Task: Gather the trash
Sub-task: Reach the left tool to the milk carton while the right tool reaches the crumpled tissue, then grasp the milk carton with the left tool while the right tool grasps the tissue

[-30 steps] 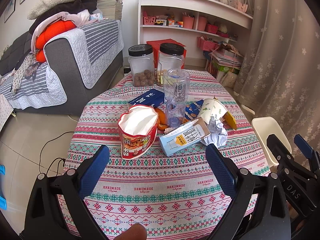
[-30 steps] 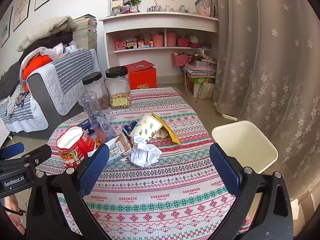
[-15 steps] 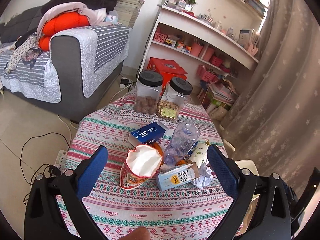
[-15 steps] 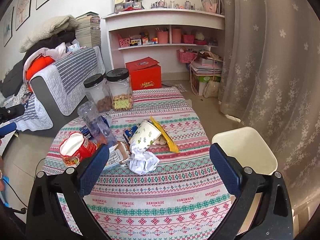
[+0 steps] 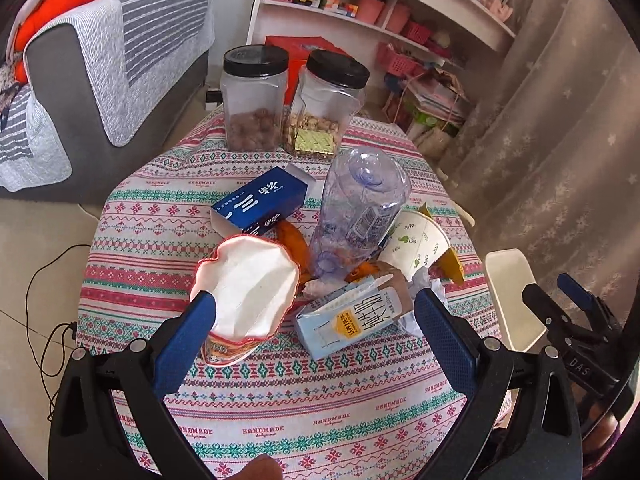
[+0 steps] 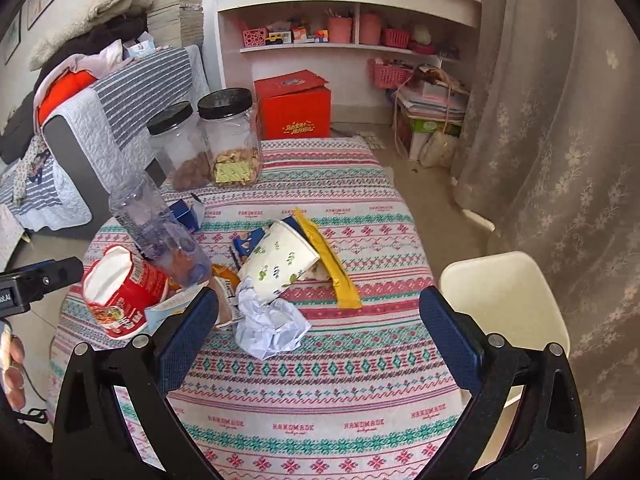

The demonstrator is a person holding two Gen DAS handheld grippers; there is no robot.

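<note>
A pile of trash lies on the round patterned table (image 5: 320,408): a red noodle cup (image 5: 246,300) on its side, a light blue milk carton (image 5: 348,320), a clear plastic bottle (image 5: 360,208), a blue box (image 5: 262,200), a leaf-print paper cup (image 5: 416,240), crumpled white paper (image 6: 270,326) and a yellow wrapper (image 6: 330,264). My left gripper (image 5: 316,316) is open above the noodle cup and carton, holding nothing. My right gripper (image 6: 318,318) is open above the crumpled paper, holding nothing.
Two black-lidded jars (image 5: 294,100) of snacks stand at the table's far edge. A cream bin (image 6: 504,304) stands on the floor right of the table. A grey sofa (image 5: 100,72) is at left, shelves (image 6: 352,8) behind, a curtain (image 6: 560,140) at right.
Both grippers have moved closer to and lower over the trash pile. The left gripper's view tilted down toward the noodle cup and carton. Both stay open.
</note>
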